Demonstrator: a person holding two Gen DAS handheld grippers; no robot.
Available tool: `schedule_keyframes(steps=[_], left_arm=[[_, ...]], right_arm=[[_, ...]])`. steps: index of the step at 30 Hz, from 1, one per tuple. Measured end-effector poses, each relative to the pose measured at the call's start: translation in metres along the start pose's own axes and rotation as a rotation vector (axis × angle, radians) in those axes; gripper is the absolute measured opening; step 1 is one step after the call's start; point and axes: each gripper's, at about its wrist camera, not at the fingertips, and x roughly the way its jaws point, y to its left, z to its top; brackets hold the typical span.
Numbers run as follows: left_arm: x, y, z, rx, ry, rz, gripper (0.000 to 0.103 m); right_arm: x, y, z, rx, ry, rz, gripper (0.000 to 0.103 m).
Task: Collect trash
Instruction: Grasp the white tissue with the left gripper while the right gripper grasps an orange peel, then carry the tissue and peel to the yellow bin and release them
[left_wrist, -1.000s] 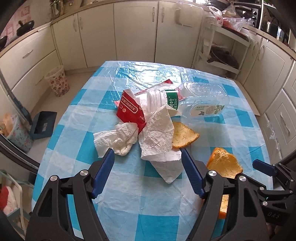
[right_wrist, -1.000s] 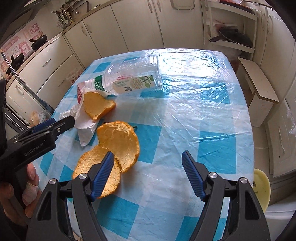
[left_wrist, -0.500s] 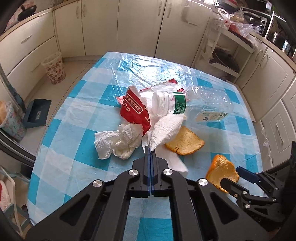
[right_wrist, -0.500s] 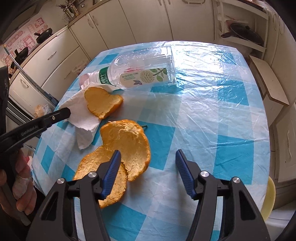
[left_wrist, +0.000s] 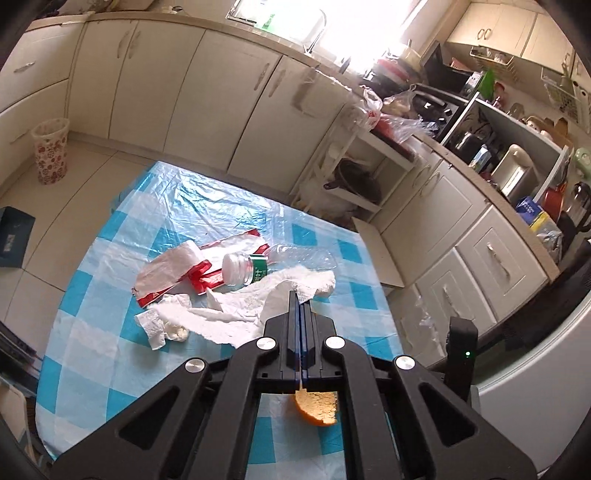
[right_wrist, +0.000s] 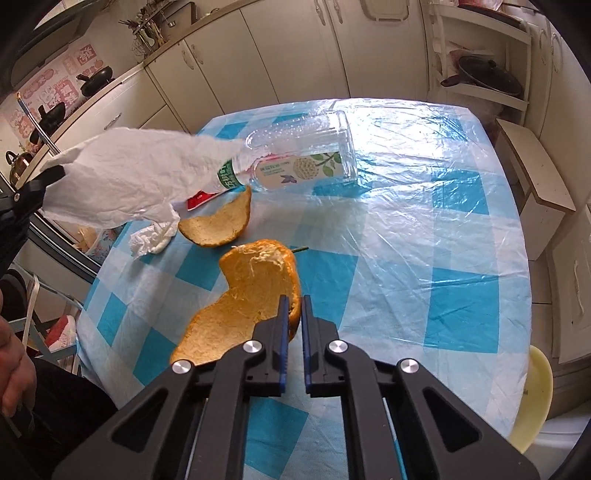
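Since a second ago both tongs closed: left tongs (left_wrist: 300, 295) lifted the paper towel (right_wrist: 129, 181), right tongs (right_wrist: 292, 301) pinch orange peel (right_wrist: 251, 295). Bottle (right_wrist: 299, 155), wrapper (left_wrist: 173, 273) ahead remain; nothing binned.

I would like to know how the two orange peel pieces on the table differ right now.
The larger peel is pinched at its edge by the right tongs; the smaller peel lies free. The larger sits nearer the camera, the smaller nearer the bottle. Both show pale pith upward.

Bare tablecloth (right_wrist: 424, 236) lies open right of the plastic bottle (right_wrist: 303, 155). Leftward, orange peels (right_wrist: 218, 225), crumpled tissue (left_wrist: 166, 325) and a red wrapper (left_wrist: 199, 277) crowd the surface.
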Motion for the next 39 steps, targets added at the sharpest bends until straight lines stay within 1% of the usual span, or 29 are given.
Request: schedule_keyframes(steps=[3, 10, 16, 25, 30, 39], left_arm=[[-0.011, 0.005, 0.003, -0.027, -0.016, -0.024, 0.001], [-0.028, 0.017, 0.005, -0.07, -0.052, -0.024, 0.001], [-0.033, 0.014, 0.001, -0.058, -0.057, -0.032, 0.001], [-0.034, 0.003, -0.002, -0.04, -0.055, -0.082, 0.001], [-0.027, -0.009, -0.005, -0.021, -0.033, -0.119, 0.001], [-0.009, -0.051, -0.02, 0.049, 0.02, -0.179, 0.001]], right_arm=[[-0.009, -0.003, 0.002, 0.016, -0.024, 0.007, 0.006], [-0.031, -0.008, 0.004, 0.044, -0.074, 0.01, 0.006], [-0.044, -0.017, 0.0, 0.068, -0.104, 0.002, 0.006], [-0.059, -0.031, -0.002, 0.103, -0.147, -0.005, 0.006], [-0.068, -0.04, -0.004, 0.119, -0.167, -0.007, 0.006], [-0.089, -0.065, -0.013, 0.159, -0.204, -0.022, 0.006]])
